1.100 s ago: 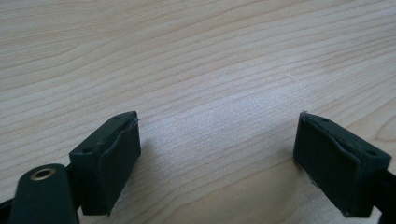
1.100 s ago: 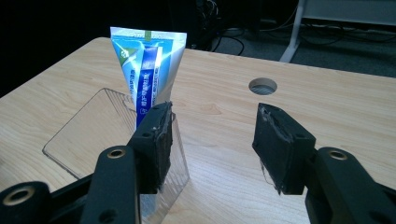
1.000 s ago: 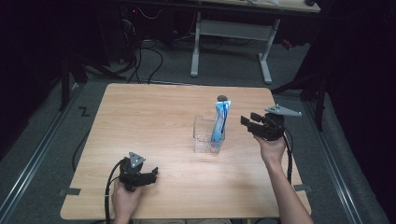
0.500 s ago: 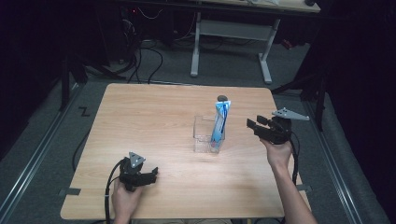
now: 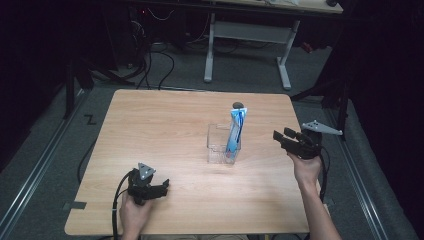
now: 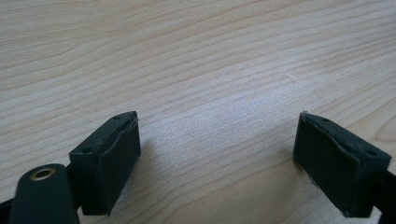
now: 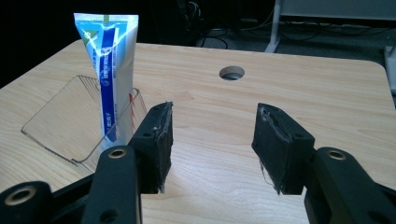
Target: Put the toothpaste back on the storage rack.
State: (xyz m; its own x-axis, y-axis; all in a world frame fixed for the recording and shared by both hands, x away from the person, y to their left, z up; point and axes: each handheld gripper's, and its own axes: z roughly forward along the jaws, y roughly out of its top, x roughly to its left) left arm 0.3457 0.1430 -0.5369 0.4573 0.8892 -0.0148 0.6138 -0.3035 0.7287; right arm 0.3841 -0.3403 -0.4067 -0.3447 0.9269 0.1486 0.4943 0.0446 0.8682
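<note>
A white and blue toothpaste tube (image 5: 235, 132) stands upright in the right end of a clear plastic box (image 5: 218, 145) near the table's middle. My right gripper (image 5: 281, 135) hovers to the right of the box, pointing at it, apart from it. In the right gripper view its jaws stand open with nothing between them (image 7: 212, 135), and the tube (image 7: 109, 65) and box (image 7: 70, 116) lie ahead to the left. My left gripper (image 5: 164, 186) rests low near the table's front left, open over bare wood (image 6: 217, 154).
The light wooden table (image 5: 165, 125) has a round cable hole (image 5: 238, 105) just behind the tube. Cables trail from both grippers off the front edge. A desk frame (image 5: 250, 35) and cables stand on the floor beyond the far edge.
My right gripper has drawn back to the right and slightly toward the near edge, away from the tube and box. The left gripper, tube and box have stayed put.
</note>
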